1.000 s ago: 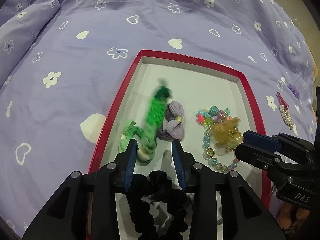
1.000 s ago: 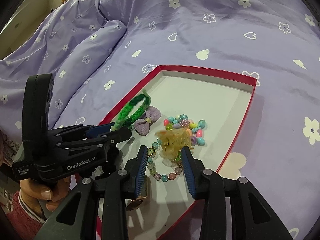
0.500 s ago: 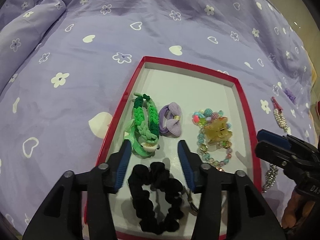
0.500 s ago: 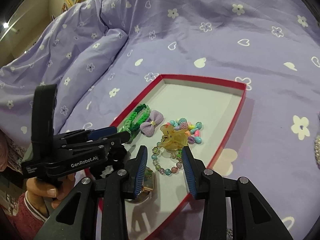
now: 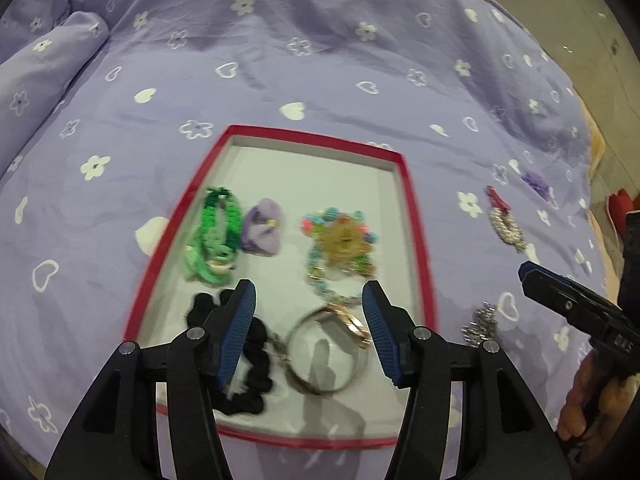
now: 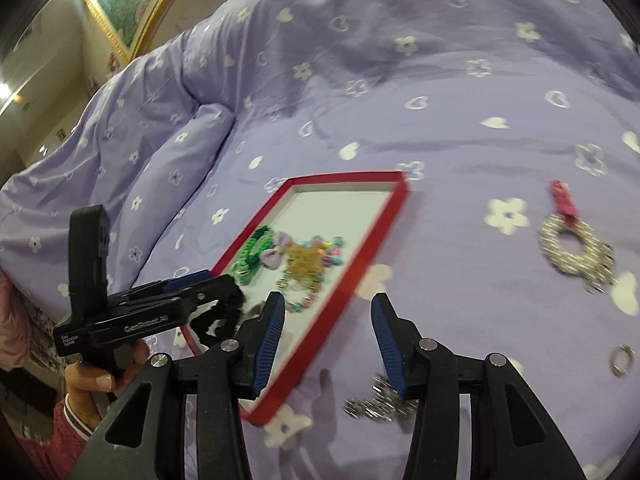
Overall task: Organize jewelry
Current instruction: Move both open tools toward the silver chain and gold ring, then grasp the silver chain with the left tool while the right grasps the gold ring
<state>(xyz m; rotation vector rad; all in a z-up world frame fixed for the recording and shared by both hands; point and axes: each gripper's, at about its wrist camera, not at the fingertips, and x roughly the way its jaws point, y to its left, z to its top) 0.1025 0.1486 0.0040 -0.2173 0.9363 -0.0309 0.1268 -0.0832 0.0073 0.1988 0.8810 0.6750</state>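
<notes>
Jewelry left on the bed: a silver chain (image 6: 376, 404) lies just beside the tray's (image 6: 352, 280) right edge. Right tongs (image 6: 328, 340) are opening, empty; centre them over it. Left tongs (image 5: 308, 336), opening, hold nothing above the tray.

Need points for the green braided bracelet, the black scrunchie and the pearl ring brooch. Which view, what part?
green braided bracelet (image 5: 218, 236), left wrist view, on the braided band.
black scrunchie (image 5: 256, 376), left wrist view, on the ruffled loop right of the left finger.
pearl ring brooch (image 6: 576, 250), right wrist view, on the beaded ring's right side.
</notes>
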